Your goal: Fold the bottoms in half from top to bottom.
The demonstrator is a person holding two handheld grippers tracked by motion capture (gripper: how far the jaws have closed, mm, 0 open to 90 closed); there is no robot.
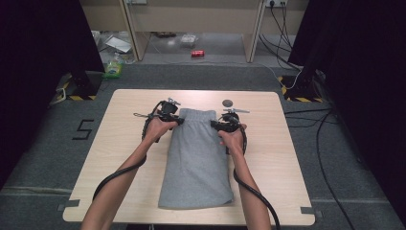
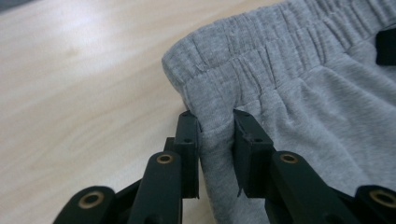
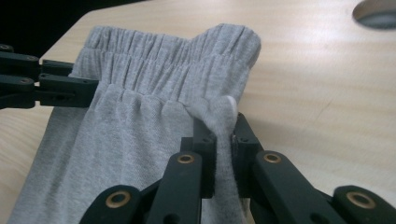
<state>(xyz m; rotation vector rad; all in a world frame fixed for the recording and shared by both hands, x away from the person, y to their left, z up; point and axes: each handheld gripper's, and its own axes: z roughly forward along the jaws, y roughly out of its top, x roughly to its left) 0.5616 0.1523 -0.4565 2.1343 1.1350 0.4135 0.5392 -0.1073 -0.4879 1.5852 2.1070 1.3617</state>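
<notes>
A grey pair of folded sweat shorts (image 1: 196, 158) lies lengthwise on the wooden table (image 1: 119, 143), its elastic waistband (image 1: 197, 114) at the far end. My left gripper (image 1: 179, 120) is shut on the cloth at the garment's left edge, just below the waistband; the left gripper view shows a fold of grey fabric (image 2: 280, 70) pinched between the jaws (image 2: 217, 119). My right gripper (image 1: 214, 124) is shut on the right edge at the same height, where a bunched ridge of cloth (image 3: 140, 107) is squeezed between its jaws (image 3: 222, 123). The left gripper (image 3: 60, 86) also shows across the waistband.
A round grey cable hole (image 1: 228, 102) sits in the table just beyond the right gripper. Bare wood lies on both sides of the garment. On the floor beyond the table are a red can (image 1: 197, 53), a green bottle (image 1: 114, 67), cables and black stands.
</notes>
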